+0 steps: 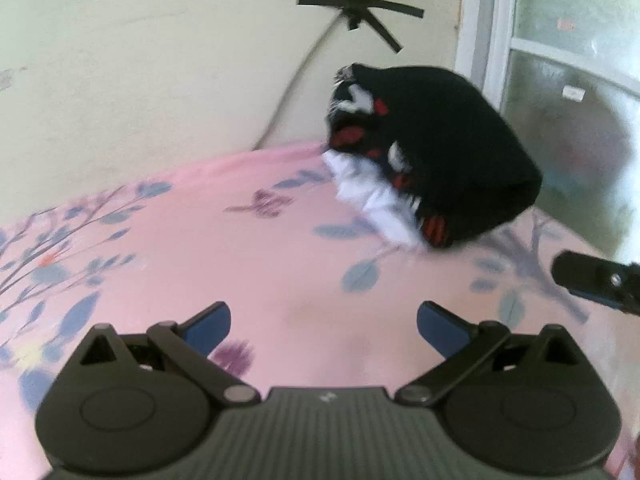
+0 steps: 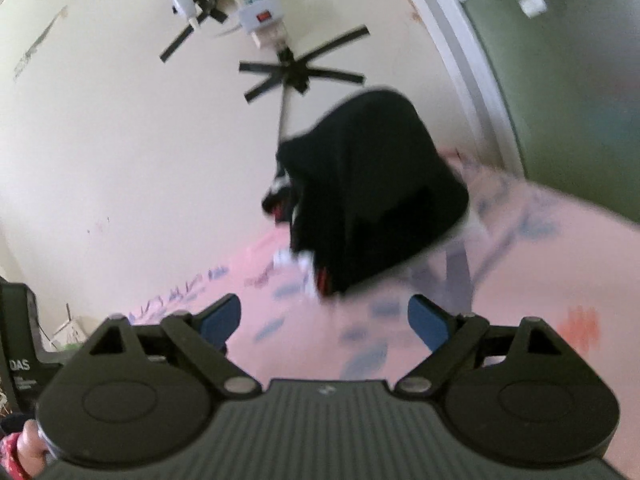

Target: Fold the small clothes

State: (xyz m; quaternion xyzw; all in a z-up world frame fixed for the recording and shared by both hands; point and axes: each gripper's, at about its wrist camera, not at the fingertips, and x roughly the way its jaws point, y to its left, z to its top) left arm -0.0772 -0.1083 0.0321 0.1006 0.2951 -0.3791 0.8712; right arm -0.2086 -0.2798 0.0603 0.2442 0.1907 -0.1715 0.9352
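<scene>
Both sets of fingers are spread wide with nothing between them. On the left gripper (image 1: 324, 326) the blue pads (image 1: 208, 326) sit far apart over bare pink sheet (image 1: 248, 264), and it's angled down at the bed. Same deal with the right gripper (image 2: 324, 320): pads (image 2: 428, 322) wide apart, just sheet (image 2: 540, 264) showing in the gap, and its view is tilted and pretty blurry.

The clothes (image 1: 436, 156) are a pile up ahead of both grippers, near the far edge of the bed by the wall (image 1: 140, 60), well apart from the fingertips. Black piece on top, red and white patterned bits on its left side, something white poking out underneath. In the right wrist view the same pile (image 2: 372, 184) is ahead of the fingers.

The tip of the right gripper pokes in at the right edge of the left view. A bit of a hand (image 2: 34, 446) shows at the bottom left of the right view, by the gripper body. Black tape (image 1: 360, 10) holds a cable (image 1: 296, 80) to the wall behind the pile
</scene>
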